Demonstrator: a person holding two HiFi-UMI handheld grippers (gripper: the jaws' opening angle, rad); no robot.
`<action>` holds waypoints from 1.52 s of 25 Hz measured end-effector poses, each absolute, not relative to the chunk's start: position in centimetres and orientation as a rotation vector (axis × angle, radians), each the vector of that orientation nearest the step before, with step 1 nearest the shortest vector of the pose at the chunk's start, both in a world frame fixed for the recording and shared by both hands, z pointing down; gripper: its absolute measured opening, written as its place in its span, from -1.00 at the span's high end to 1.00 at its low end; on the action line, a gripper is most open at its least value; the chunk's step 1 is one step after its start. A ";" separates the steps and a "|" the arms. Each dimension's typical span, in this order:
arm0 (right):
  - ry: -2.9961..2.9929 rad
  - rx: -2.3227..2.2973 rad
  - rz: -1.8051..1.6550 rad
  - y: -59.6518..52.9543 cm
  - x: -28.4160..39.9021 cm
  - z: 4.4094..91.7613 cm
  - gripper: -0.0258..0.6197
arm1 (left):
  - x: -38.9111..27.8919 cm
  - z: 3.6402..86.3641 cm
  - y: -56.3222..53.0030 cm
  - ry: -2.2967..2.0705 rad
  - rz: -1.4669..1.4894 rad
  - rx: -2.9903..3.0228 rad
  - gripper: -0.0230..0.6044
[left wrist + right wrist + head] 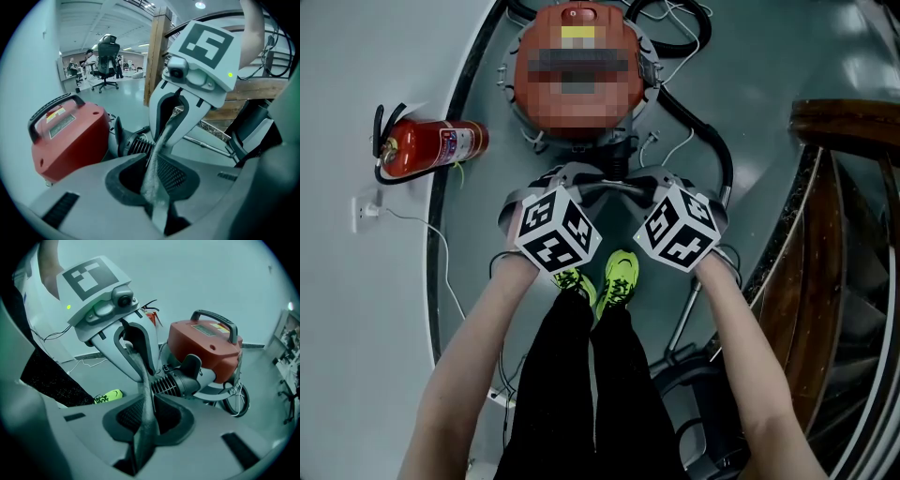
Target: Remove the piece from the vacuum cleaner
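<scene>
The left gripper (553, 185) and the right gripper (673, 185) have pale grey plastic bodies. Each one carries a white cube (558, 230) printed with black square markers. On the right gripper there is a small round lens (176, 73) and a green light (229, 75). The pads (172, 173) are dark, with a fine grid. The person wears black trousers (581, 394) and neon yellow-green shoes (621, 274) with black laces.

1 red vacuum cleaner (577, 70), 1 curved grey tube (614, 187) and 1 red fire extinguisher (431, 147) fill the upper half. Below are 2 hand-held grippers, left (569, 180) and right (661, 181), and 2 green shoes (619, 277) (574, 279).
</scene>
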State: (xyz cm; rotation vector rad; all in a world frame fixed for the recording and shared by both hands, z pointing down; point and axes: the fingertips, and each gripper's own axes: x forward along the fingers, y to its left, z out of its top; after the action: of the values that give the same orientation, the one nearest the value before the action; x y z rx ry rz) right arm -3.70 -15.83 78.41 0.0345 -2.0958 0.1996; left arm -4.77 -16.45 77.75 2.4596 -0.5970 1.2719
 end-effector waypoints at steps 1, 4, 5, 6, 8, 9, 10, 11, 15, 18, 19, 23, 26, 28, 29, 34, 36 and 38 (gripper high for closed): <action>-2.096 0.030 0.199 -15.6 -3.7 78.3 0.74 | -4.7 77.7 -16.2 -0.594 1.270 2.459 0.68; -2.089 0.007 0.196 -14.7 -3.5 78.0 0.75 | -4.5 77.4 -15.2 -0.580 1.258 2.453 0.69; -2.087 0.000 0.198 -14.4 -3.4 77.9 0.75 | -4.4 77.3 -14.9 -0.576 1.256 2.451 0.70; -2.086 -0.004 0.201 -14.0 -3.2 77.8 0.75 | -4.3 77.2 -14.5 -0.574 1.254 2.449 0.70; -2.084 -0.007 0.212 -13.4 -3.0 77.7 0.75 | -4.0 77.1 -13.9 -0.568 1.252 2.445 0.70; -2.083 -0.008 0.217 -13.0 -2.9 77.6 0.75 | -3.9 77.1 -13.5 -0.562 1.253 2.444 0.70; -2.081 -0.010 0.222 -12.6 -2.8 77.6 0.75 | -3.8 77.1 -13.1 -0.554 1.256 2.442 0.70; -2.080 -0.015 0.225 -12.2 -2.7 77.6 0.75 | -3.7 77.1 -12.7 -0.547 1.258 2.440 0.70; -2.080 -0.025 0.231 -10.8 -2.4 77.2 0.75 | -3.4 76.7 -11.3 -0.539 1.263 2.431 0.70; -2.080 -0.033 0.237 -9.7 -2.1 77.0 0.75 | -3.1 76.4 -10.4 -0.536 1.276 2.432 0.70; -2.080 -0.038 0.238 -9.4 -2.0 76.8 0.75 | -3.0 76.2 -10.0 -0.533 1.280 2.431 0.70; -2.087 -0.047 0.239 -8.1 -1.8 76.0 0.76 | -2.8 75.4 -8.8 -0.533 1.282 2.424 0.70; -2.089 -0.048 0.231 -7.5 -1.6 75.4 0.76 | -2.6 74.8 -8.2 -0.534 1.280 2.419 0.70; -2.092 -0.049 0.231 -7.2 -1.5 75.0 0.76 | -2.5 74.4 -7.9 -0.531 1.282 2.420 0.70; -2.094 -0.048 0.231 -7.1 -1.4 74.8 0.76 | -2.4 74.2 -7.8 -0.532 1.286 2.420 0.70; -2.113 -0.032 0.191 -7.2 -1.4 73.8 0.76 | -2.3 73.1 -7.9 -0.559 1.309 2.439 0.70; -2.129 -0.009 0.147 -7.6 -1.4 73.0 0.76 | -2.3 72.2 -8.2 -0.587 1.313 2.464 0.70; -2.148 0.016 0.116 -7.8 -1.5 72.4 0.76 | -2.4 71.6 -8.4 -0.613 1.316 2.484 0.70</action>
State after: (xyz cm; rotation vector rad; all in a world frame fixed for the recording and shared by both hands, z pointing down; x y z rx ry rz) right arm -1.46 -7.82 72.38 0.0160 -2.1481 0.1165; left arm -2.41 -8.35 71.61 2.4840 -0.6134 1.3162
